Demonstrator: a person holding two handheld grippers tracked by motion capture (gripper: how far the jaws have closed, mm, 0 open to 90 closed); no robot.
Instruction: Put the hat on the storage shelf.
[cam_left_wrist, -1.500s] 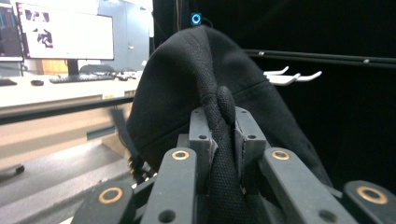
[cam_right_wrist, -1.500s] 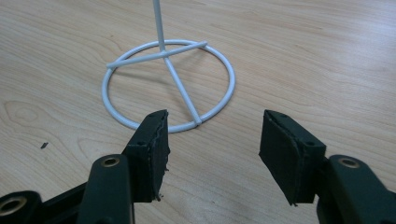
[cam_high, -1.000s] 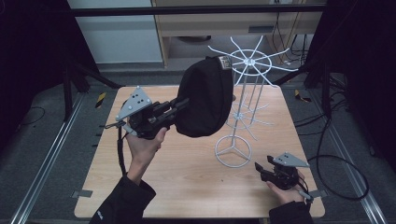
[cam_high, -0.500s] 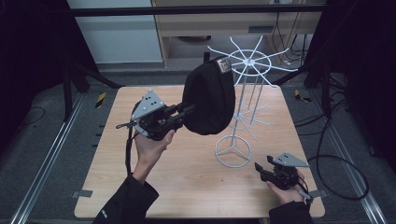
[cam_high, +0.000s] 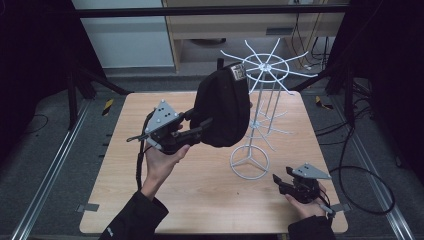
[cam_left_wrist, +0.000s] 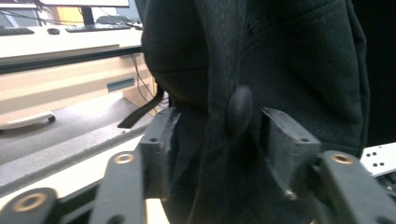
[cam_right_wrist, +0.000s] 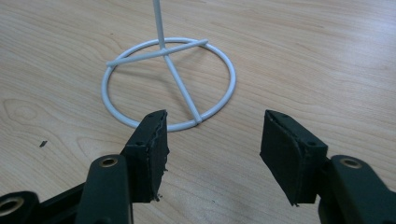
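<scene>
A black cap (cam_high: 222, 107) hangs upright against a white wire rack (cam_high: 265, 65) whose ring base (cam_high: 249, 162) stands on the wooden table (cam_high: 200, 200). My left gripper (cam_high: 199, 126) reaches the cap's lower left side. Its jaws have just been opening. In the left gripper view the cap's fabric (cam_left_wrist: 299, 60) and top button (cam_left_wrist: 239, 109) lie between the parted jaws of the left gripper (cam_left_wrist: 215, 126), and the right pad stands off the fabric. My right gripper (cam_high: 277, 182) rests open near the table's front right corner. In the right gripper view this gripper (cam_right_wrist: 212, 135) faces the ring base (cam_right_wrist: 168, 84) with nothing between its jaws.
Thin wire arms (cam_high: 280, 130) stick out from the rack's pole at mid height. Black frame posts (cam_high: 75, 90) flank the table, and cables (cam_high: 360, 170) trail on the floor at the right. A pale desk (cam_high: 225, 25) stands behind.
The left gripper's jaws have spread apart around the cap. The cap has shifted slightly toward the rack. The right gripper has not moved.
</scene>
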